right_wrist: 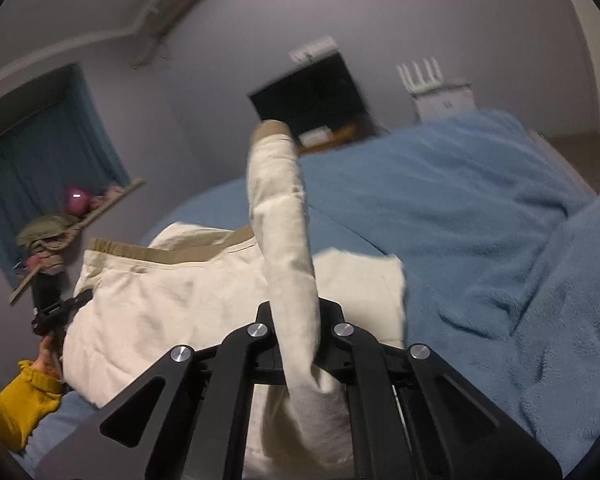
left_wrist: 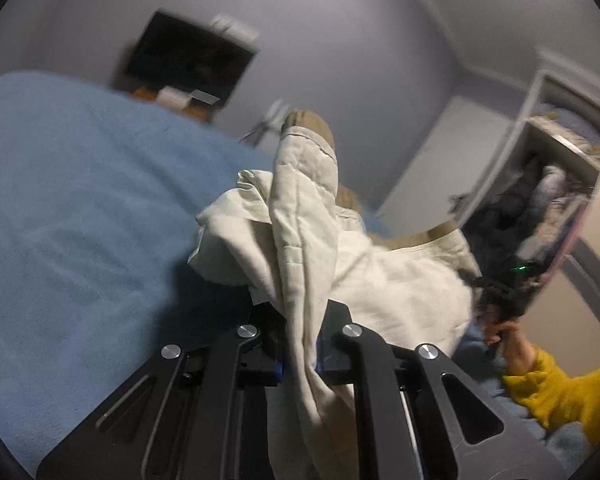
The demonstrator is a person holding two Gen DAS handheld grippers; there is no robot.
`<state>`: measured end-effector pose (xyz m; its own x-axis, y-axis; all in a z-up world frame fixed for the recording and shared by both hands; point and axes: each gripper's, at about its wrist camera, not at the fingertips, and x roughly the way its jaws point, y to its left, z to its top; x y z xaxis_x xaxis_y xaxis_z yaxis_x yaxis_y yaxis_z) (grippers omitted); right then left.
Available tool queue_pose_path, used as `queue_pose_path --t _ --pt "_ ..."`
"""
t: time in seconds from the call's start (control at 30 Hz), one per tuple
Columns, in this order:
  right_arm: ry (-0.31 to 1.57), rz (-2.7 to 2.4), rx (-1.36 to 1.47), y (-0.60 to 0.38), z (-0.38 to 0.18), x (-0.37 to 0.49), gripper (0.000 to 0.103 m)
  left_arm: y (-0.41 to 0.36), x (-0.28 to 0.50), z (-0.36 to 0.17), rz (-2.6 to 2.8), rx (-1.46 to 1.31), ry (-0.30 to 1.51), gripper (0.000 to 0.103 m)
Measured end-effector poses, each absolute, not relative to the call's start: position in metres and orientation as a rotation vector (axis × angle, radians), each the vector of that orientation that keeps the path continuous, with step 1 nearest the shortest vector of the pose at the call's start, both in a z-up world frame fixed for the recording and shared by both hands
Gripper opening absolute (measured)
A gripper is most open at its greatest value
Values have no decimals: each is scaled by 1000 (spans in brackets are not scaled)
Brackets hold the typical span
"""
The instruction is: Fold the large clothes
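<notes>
A cream quilted garment with tan trim [left_wrist: 400, 280] hangs lifted above a bed covered by a blue blanket [left_wrist: 72, 208]. My left gripper [left_wrist: 300, 344] is shut on a fold of it, and a sleeve with a tan cuff stands up past the fingers. In the right wrist view the same garment [right_wrist: 172, 308] spreads to the left. My right gripper [right_wrist: 298, 340] is shut on another fold, with a cuffed sleeve rising above it. The garment's lower part is hidden behind both grippers.
The blue blanket [right_wrist: 480, 240] is rumpled at the right. A dark screen [left_wrist: 188, 56] hangs on the far wall. An open wardrobe [left_wrist: 540, 200] stuffed with clothes stands right. A hand in a yellow sleeve [left_wrist: 560, 392] holds the other gripper. A shelf with clutter [right_wrist: 68, 220] is at left.
</notes>
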<state>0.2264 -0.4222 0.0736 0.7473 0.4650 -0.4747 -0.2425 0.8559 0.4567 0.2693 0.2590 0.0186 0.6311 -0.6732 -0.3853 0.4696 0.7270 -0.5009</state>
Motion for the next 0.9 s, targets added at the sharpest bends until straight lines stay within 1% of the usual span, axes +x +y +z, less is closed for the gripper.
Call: queue_pose_path --t 0.07,0.1,0.2,0.27,0.3,0.37,0.4,0.5,0.53,0.57,0.63,0.73,0.9 --pt "664 405 400 -420 56 253 3 267 282 -5 -616 -384 653 10" --pt "684 403 357 -413 50 268 3 272 287 -15 -589 -387 682 10" --pt "753 377 230 -388 33 308 3 287 292 -28 -564 -434 719 11" --pt "822 355 222 -381 16 330 4 292 293 -30 -549 -451 734 11" --pt "889 328 191 -374 1 345 5 292 293 -30 -542 -449 737 11" --pt "939 297 105 -361 -16 354 11 292 293 -31 -536 -450 744 11" --pt "950 286 82 -357 -20 356 15 293 293 -32 -535 -452 748 11" --pt "950 269 51 -356 -19 353 32 295 296 -31 -536 -461 757 11" --pt "942 255 19 -357 -18 352 51 293 295 -28 -536 -461 758 11" --pt "940 221 -15 -359 -19 352 67 293 295 -27 -536 -461 762 12" --pt "958 231 31 -371 -21 357 69 292 299 -27 -533 -464 769 12" --pt "1037 319 241 -396 -38 372 69 292 300 -30 -531 -464 780 12" --pt "1100 441 501 -420 -68 392 69 291 305 -37 -521 -462 808 13"
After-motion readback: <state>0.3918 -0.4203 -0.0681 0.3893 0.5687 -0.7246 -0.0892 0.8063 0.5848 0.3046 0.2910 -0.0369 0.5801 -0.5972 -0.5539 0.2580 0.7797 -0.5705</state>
